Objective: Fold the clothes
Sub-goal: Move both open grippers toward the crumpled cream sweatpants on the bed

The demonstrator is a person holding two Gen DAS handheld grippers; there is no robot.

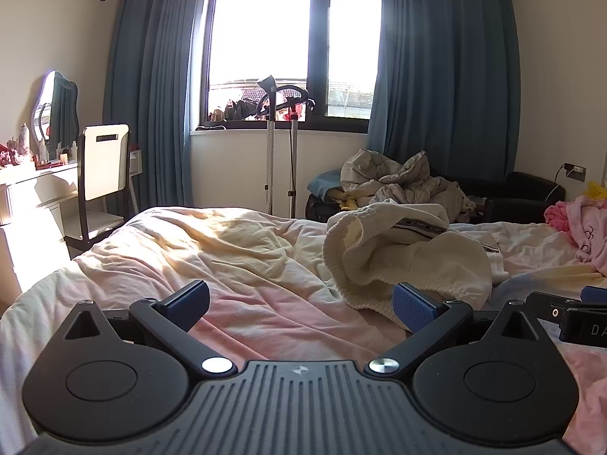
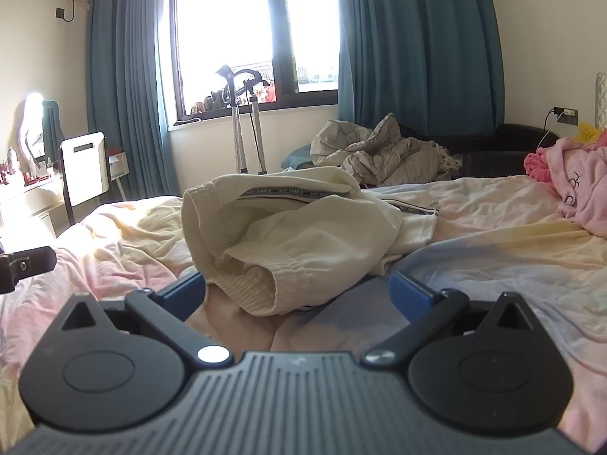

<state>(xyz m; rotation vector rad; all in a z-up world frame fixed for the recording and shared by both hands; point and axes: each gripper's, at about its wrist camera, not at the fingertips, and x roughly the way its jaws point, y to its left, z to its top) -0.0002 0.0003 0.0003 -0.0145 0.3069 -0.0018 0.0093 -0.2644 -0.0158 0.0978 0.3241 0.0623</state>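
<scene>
Crumpled cream knit garment with dark printed band [image 2: 303, 227] lies bunched on rumpled pink-and-yellow bed sheet [image 1: 242, 250], mid-bed, toward far edge. Left claw [image 1: 299, 305] released, blue pads spread wide, nothing between; garment's ribbed hem just beside its right pad. Right claw [image 2: 297, 297] released too, wide apart, ribbed hem lying between its pads, no pad pressing it. Pink fleece clothing [image 2: 573, 174] heaped at bed's right edge. Grey quilted heap [image 1: 402, 182] beyond far edge, under blue curtains [image 1: 447, 68].
</scene>
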